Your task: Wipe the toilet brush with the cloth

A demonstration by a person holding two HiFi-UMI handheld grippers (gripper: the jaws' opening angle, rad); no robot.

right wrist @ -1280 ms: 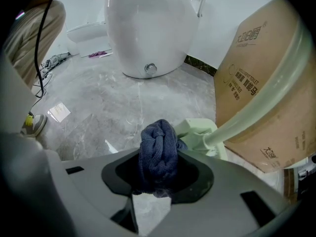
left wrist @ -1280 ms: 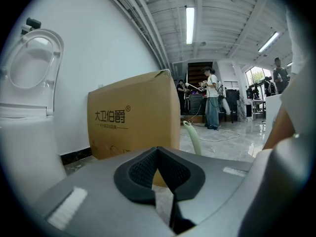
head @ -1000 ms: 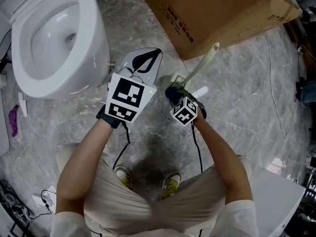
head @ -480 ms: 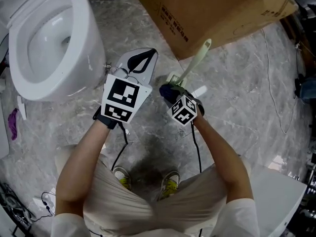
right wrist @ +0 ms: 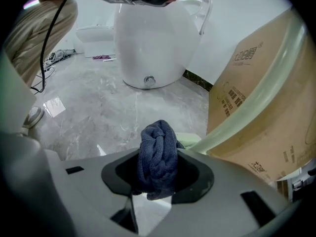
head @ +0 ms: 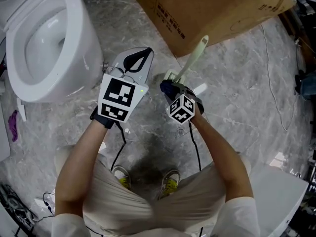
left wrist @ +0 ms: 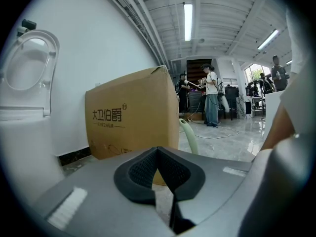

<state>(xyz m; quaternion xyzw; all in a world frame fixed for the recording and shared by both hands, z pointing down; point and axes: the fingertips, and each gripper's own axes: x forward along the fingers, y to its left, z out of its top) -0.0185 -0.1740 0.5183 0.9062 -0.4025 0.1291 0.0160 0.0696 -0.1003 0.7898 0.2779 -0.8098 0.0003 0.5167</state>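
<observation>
A pale green toilet brush leans up to the right from its holder on the marble floor, in front of a cardboard box. My right gripper is shut on a bunched dark blue cloth, held close beside the lower end of the brush handle; I cannot tell if they touch. My left gripper hovers just left of the brush, its jaws shut with nothing between them. In the left gripper view the gripper faces the box, and the handle rises just right of the jaws.
A white toilet stands at the upper left. The large cardboard box fills the top. A thin cable runs over the floor at right. A purple item lies far left. A white object sits at the lower right.
Both grippers hold nearly the same places by the brush. The whole scene has slid slightly up and left in the head view. The cloth stays in the right gripper.
</observation>
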